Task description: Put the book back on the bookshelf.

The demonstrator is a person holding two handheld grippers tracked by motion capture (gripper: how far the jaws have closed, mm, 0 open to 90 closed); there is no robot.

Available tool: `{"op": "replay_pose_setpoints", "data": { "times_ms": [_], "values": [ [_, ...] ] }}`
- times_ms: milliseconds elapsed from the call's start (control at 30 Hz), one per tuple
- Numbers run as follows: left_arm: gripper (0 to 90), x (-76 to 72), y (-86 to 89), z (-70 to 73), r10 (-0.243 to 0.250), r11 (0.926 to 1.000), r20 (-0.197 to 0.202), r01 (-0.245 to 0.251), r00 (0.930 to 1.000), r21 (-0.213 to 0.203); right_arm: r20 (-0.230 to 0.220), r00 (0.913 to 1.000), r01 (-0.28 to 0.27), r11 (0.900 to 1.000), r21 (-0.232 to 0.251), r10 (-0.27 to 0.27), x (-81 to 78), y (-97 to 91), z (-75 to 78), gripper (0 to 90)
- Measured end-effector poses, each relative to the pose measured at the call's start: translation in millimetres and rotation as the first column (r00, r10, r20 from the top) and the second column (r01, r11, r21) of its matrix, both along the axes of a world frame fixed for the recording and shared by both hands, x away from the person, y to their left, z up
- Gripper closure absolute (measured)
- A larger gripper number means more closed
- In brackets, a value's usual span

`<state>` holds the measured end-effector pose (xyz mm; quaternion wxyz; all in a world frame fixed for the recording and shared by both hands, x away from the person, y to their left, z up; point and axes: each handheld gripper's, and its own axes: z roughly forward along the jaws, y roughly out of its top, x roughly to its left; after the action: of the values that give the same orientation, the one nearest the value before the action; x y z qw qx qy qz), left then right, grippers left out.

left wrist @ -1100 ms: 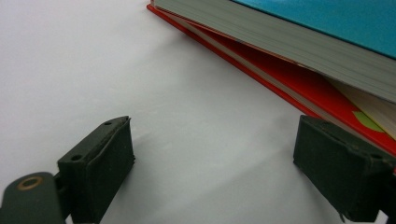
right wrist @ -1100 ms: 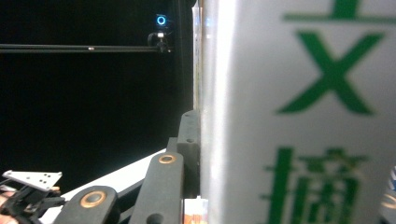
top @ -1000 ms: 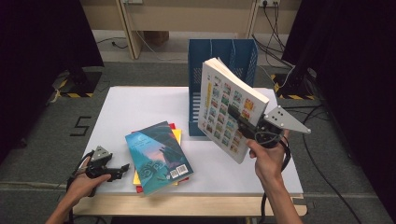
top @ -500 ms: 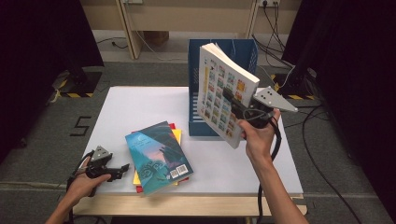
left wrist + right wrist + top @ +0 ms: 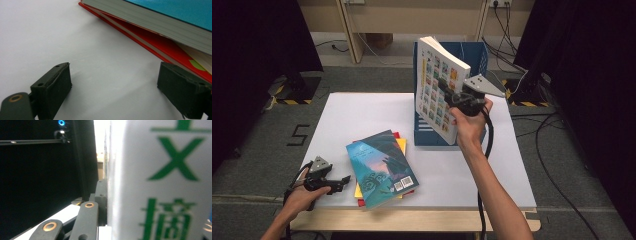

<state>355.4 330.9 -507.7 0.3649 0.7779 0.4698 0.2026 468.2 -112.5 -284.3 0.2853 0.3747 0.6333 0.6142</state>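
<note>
Right gripper clamping a white picture-grid book bearing green Chinese characters, blue file box just below, left gripper gaping empty.

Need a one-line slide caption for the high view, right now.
Right gripper holds a thick white picture-covered book upright above the blue slotted file box; left gripper rests open beside stacked teal, yellow and red books.

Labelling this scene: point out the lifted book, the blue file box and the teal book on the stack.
lifted book (image 5: 435, 85), high view, on its picture-grid cover.
blue file box (image 5: 424, 135), high view, on its front wall.
teal book (image 5: 379, 165), high view, on its cover's middle.
</note>
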Motion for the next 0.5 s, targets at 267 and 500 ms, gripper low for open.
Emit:
{"op": "replay_pose_setpoints", "data": {
  "times_ms": [267, 500],
  "values": [
    [10.7, -0.2, -0.2, -0.1, 0.001, 1.0000, 0.002, -0.001, 1.0000, 0.000, -0.023, 0.9955, 0.092, 0.9955, -0.024, -0.092, 36.3, 10.9, -3.6, 74.0],
    [10.7, -0.3, -0.3, -0.2, 0.002, 1.0000, 0.003, -0.002, 1.0000, 0.002, -0.014, 0.9943, 0.106, 0.9943, 0.011, -0.106, 47.0, 16.4, -18.3, 74.0]
  ]
}}
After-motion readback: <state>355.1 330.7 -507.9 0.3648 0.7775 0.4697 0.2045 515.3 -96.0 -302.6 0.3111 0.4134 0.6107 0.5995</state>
